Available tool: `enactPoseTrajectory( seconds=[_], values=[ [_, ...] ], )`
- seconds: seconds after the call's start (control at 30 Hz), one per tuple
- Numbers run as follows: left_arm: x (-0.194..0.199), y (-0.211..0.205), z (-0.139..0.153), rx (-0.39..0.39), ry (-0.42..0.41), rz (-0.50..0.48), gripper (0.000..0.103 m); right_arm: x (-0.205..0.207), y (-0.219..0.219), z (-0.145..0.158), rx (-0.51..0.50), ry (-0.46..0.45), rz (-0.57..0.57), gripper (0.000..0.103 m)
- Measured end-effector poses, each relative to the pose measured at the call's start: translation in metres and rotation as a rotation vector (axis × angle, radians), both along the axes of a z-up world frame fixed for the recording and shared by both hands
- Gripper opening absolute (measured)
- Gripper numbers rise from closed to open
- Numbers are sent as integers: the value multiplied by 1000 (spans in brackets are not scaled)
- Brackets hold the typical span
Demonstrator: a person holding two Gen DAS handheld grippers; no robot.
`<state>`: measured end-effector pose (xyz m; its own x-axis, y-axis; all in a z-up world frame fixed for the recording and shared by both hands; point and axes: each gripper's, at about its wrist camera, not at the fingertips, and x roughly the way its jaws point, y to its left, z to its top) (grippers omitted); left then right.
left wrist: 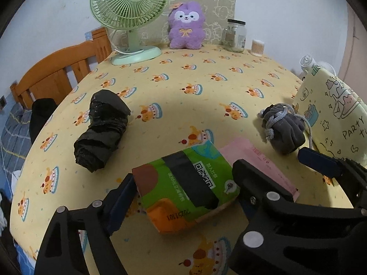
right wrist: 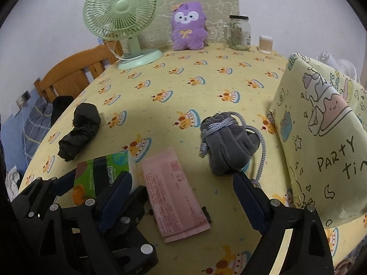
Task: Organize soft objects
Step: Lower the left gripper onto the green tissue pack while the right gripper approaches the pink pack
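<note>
1. The green tissue pack (left wrist: pixel 185 183) lies near the front of the counter (left wrist: pixel 183 87), between the left gripper (left wrist: pixel 183 188)'s spread fingers, ungrasped.
2. It looks light and squashy with slick film; take it across the middle.
3. The right gripper (right wrist: pixel 181 183) is likewise released over the flat pink packet (right wrist: pixel 174 194); the velvety grey pouch (right wrist: pixel 229 144) sits right of it.

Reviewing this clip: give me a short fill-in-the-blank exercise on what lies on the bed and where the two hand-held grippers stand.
1. The left hand-held gripper has its open jaws either side of the ____ tissue pack.
2. The grey drawstring pouch lies just left of the yellow ____.
3. The open right hand-held gripper stands over the flat ____ packet.
4. The plush toy beside the fan is ____.

Missing words: green; pillow; pink; purple
</note>
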<state>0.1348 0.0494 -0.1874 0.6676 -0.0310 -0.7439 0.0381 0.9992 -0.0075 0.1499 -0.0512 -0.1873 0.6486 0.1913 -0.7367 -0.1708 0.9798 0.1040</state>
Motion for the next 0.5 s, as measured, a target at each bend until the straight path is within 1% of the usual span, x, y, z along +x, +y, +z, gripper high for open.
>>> enactPoseTrajectory(
  seconds=[0.23, 0.37, 0.43, 0.5],
  values=[
    [-10, 3, 2, 19, 18, 14, 86, -6, 0, 1, -20, 7, 12, 91],
    [-16, 5, 3, 46, 24, 35, 86, -6, 6, -1, -19, 40, 31, 83],
    [-17, 6, 2, 45, 28, 39, 86, -6, 14, -1, -49, 34, 45, 81],
    [-15, 6, 3, 47, 31, 35, 86, -2, 17, -2, -57, 51, 46, 77]
  ],
)
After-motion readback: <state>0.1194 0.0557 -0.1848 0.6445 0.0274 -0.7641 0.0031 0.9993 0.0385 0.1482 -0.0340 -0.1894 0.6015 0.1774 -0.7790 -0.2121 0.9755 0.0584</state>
